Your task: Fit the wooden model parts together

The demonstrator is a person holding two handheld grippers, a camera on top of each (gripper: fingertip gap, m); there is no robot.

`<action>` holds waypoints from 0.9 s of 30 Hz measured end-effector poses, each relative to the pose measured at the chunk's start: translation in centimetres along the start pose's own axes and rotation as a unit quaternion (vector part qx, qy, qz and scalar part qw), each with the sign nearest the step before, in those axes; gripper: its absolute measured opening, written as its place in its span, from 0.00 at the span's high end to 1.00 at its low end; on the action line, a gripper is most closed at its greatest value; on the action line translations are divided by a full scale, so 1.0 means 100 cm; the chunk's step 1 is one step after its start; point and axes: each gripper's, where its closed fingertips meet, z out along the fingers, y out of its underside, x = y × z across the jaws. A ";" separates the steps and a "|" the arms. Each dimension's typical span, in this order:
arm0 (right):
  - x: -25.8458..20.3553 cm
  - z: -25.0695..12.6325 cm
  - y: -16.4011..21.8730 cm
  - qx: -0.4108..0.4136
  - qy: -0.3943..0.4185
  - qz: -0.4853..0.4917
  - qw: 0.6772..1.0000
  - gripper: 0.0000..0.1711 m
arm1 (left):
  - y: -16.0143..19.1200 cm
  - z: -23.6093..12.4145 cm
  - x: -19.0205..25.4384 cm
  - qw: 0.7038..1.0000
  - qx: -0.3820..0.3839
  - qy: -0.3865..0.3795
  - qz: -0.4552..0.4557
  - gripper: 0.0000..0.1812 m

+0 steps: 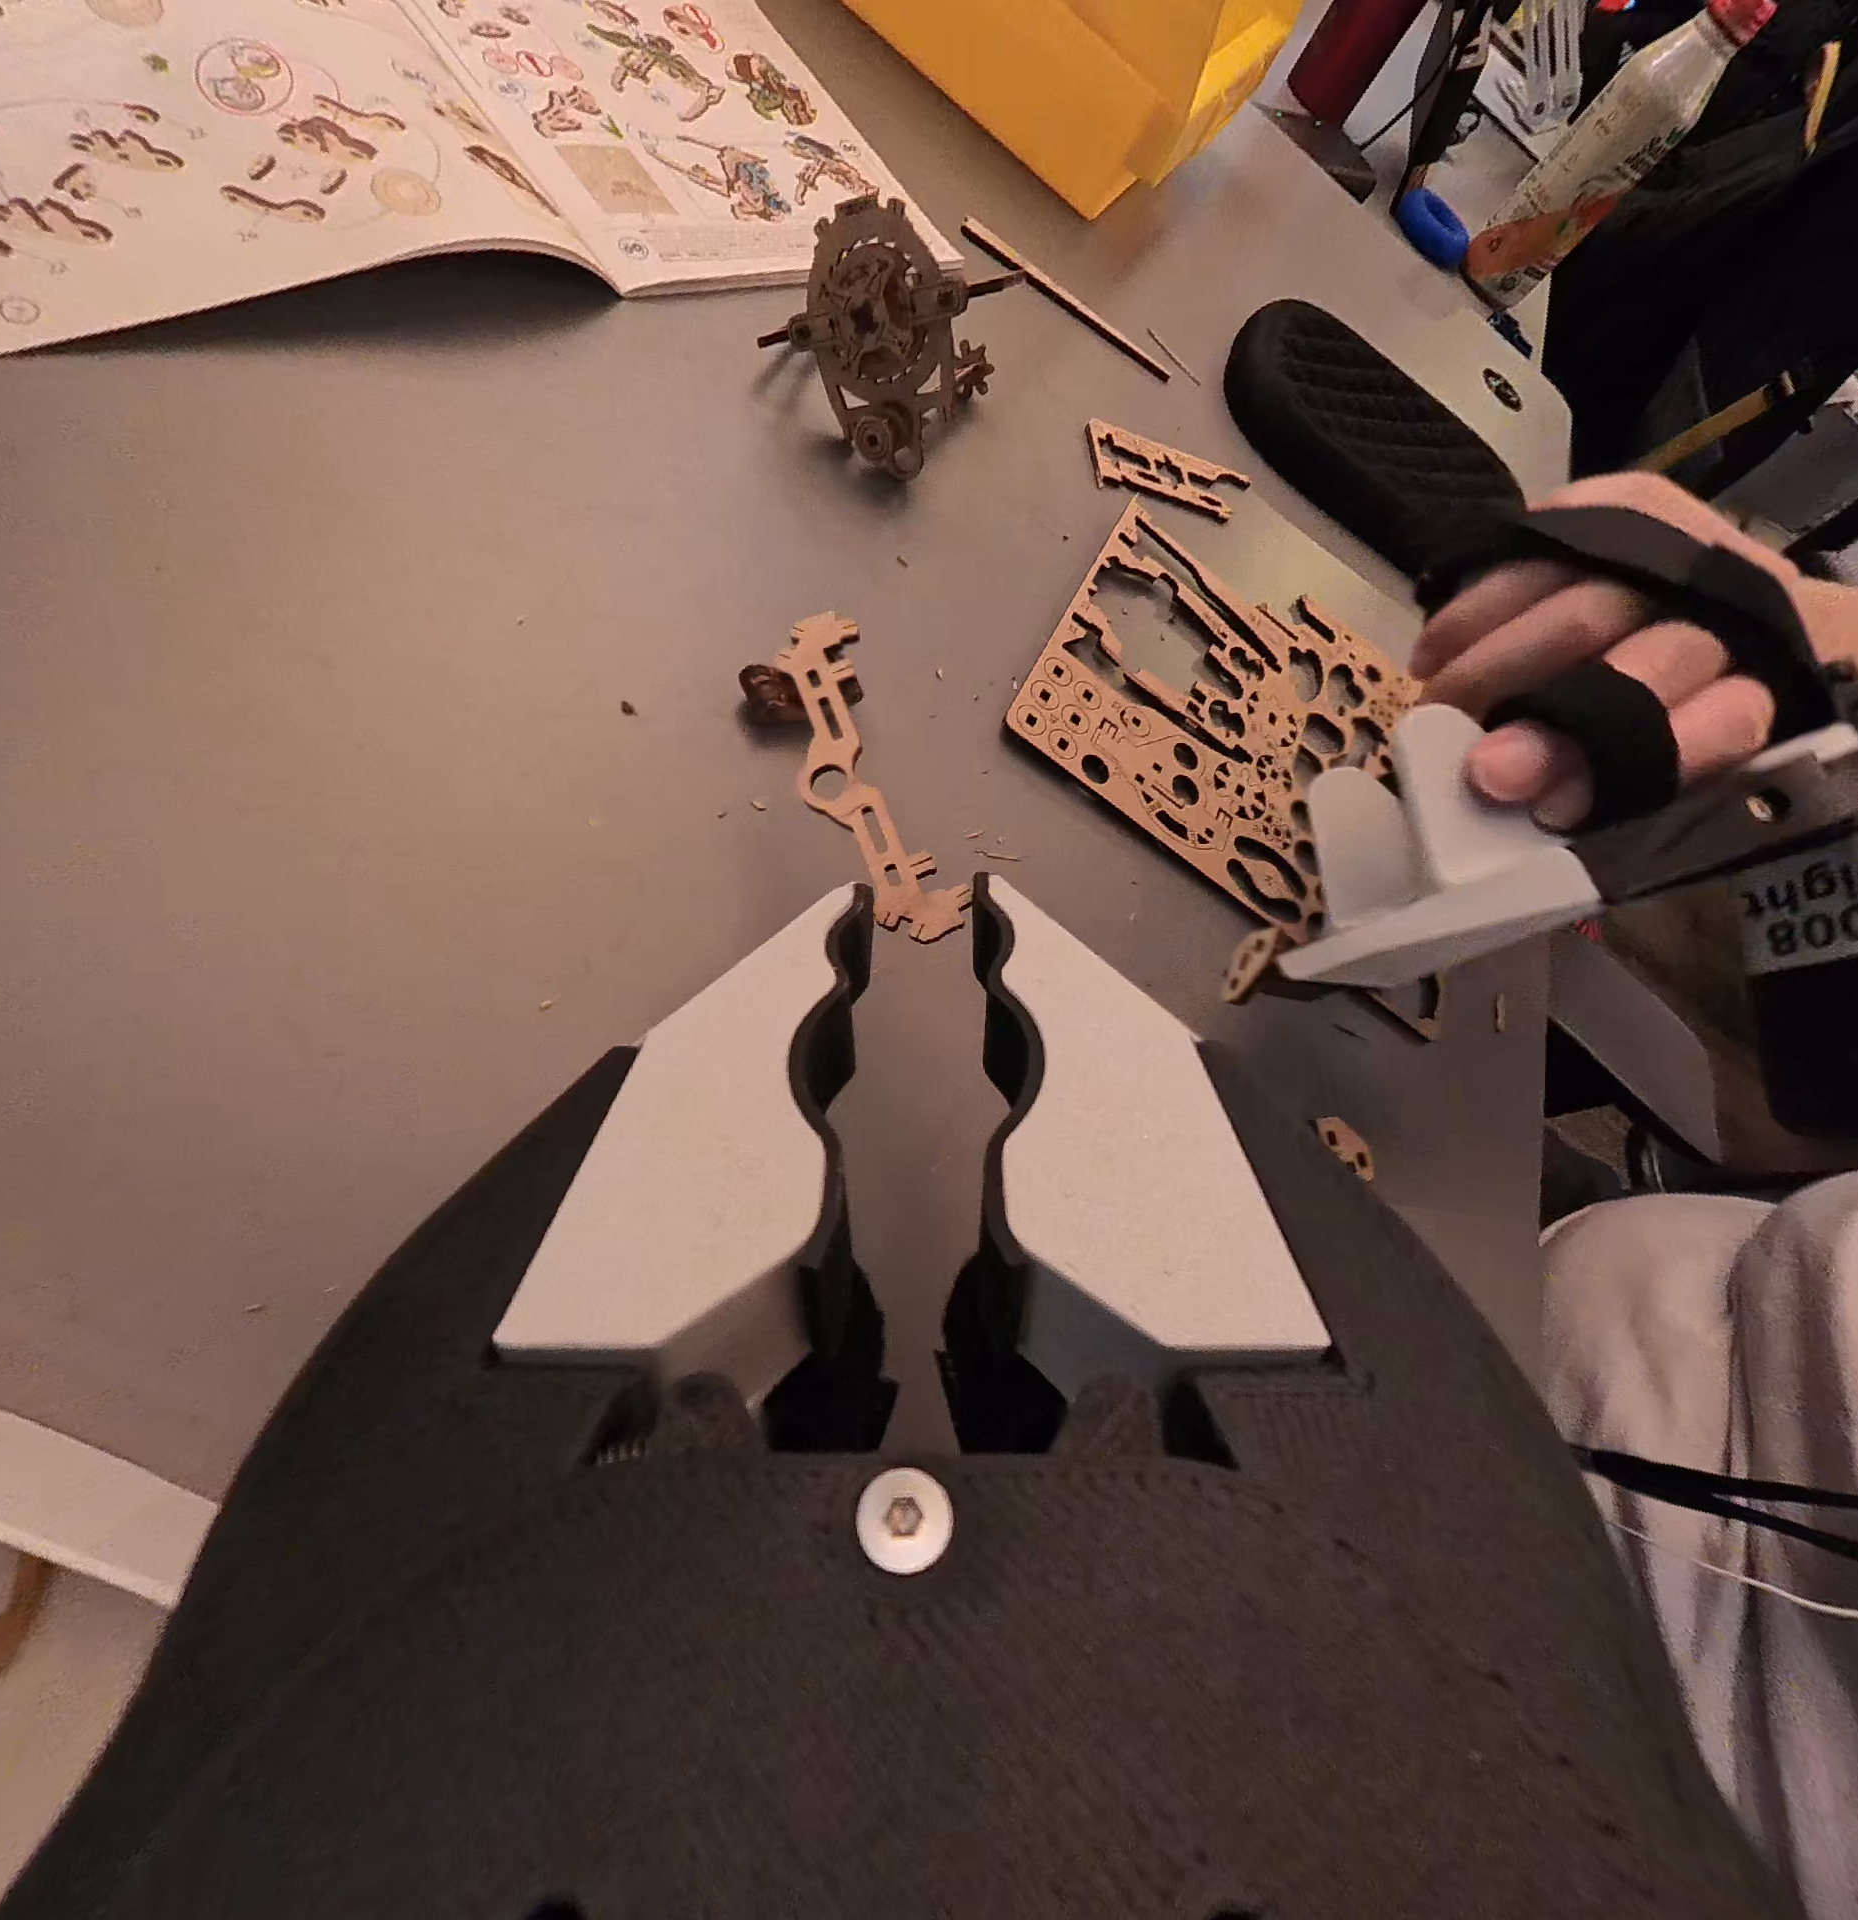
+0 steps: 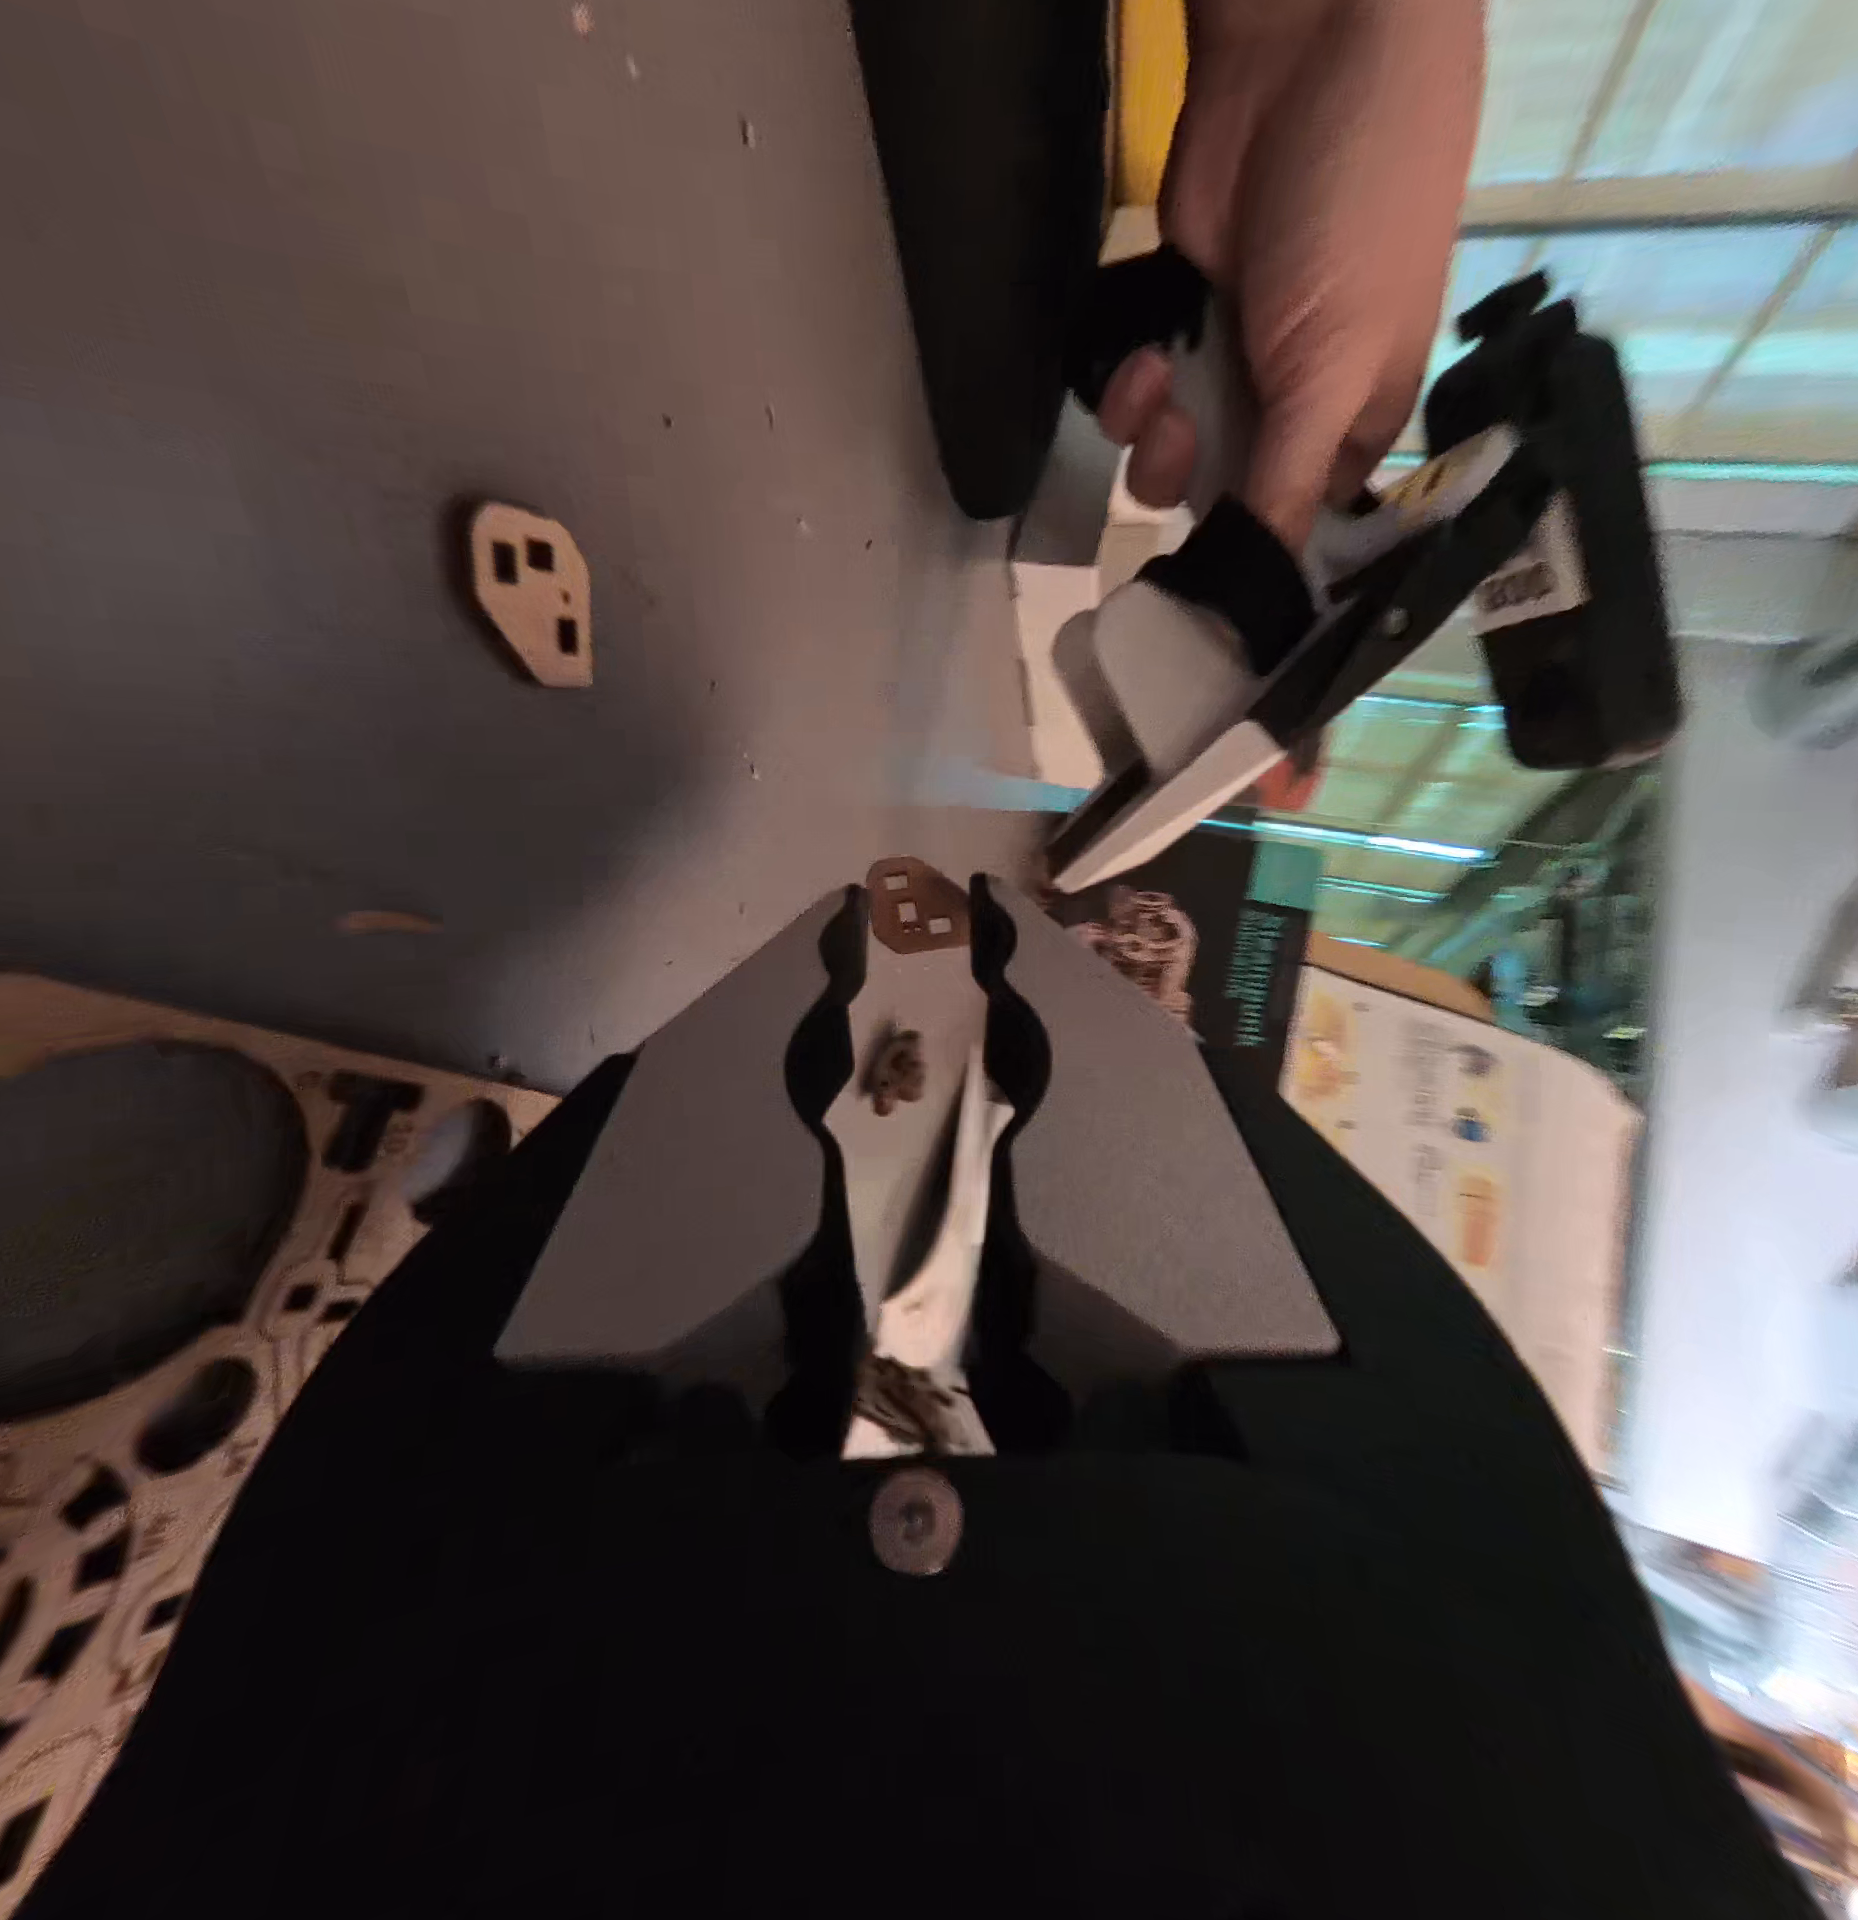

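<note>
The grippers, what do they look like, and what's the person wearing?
Both the left gripper and the right gripper have black textured printed bodies, pale grey wedge fingers with wavy black inner pads, and a silver hex screw. A black strap wraps one finger; light grey clothing shows.

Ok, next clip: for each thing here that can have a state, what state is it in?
Left gripper: jaws around the end of the long slotted wooden strip, which lies flat on the grey table.
Right gripper: shut on small brown wooden plate, held off the table.
Instruction booklet: open.
Round dark wooden gear assembly: partly built, standing.
Laser-cut plywood sheet: many pieces already punched out.
</note>
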 end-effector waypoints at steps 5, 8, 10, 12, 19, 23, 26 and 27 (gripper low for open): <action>-0.014 -0.016 -0.016 -0.029 0.015 -0.111 0.993 0.85 | -0.003 0.000 0.003 1.000 0.008 0.003 0.000 0.90; -0.017 -0.032 -0.029 -0.022 0.016 -0.123 0.992 0.85 | -0.005 -0.001 0.005 1.000 0.014 0.007 -0.001 0.91; -0.021 -0.038 -0.024 -0.043 -0.011 -0.058 0.997 0.85 | -0.006 -0.002 0.007 1.000 0.017 0.010 -0.004 0.91; -0.020 -0.039 -0.006 -0.090 -0.043 0.118 0.988 0.86 | -0.007 -0.003 0.008 1.000 0.020 0.016 -0.008 0.90; -0.028 -0.013 -0.011 -0.101 -0.161 0.663 0.724 0.79 | -0.004 0.001 0.013 0.999 0.017 0.037 -0.022 0.90; -0.033 0.001 0.006 -0.120 -0.141 0.643 0.743 0.80 | -0.003 0.002 0.014 0.999 0.014 0.045 -0.028 0.90; -0.035 0.004 0.006 -0.115 -0.152 0.679 0.709 0.82 | -0.004 0.000 0.016 0.998 0.014 0.053 -0.030 0.90; -0.035 0.004 0.006 -0.113 -0.154 0.689 0.699 0.82 | -0.004 -0.001 0.016 0.998 0.014 0.054 -0.031 0.90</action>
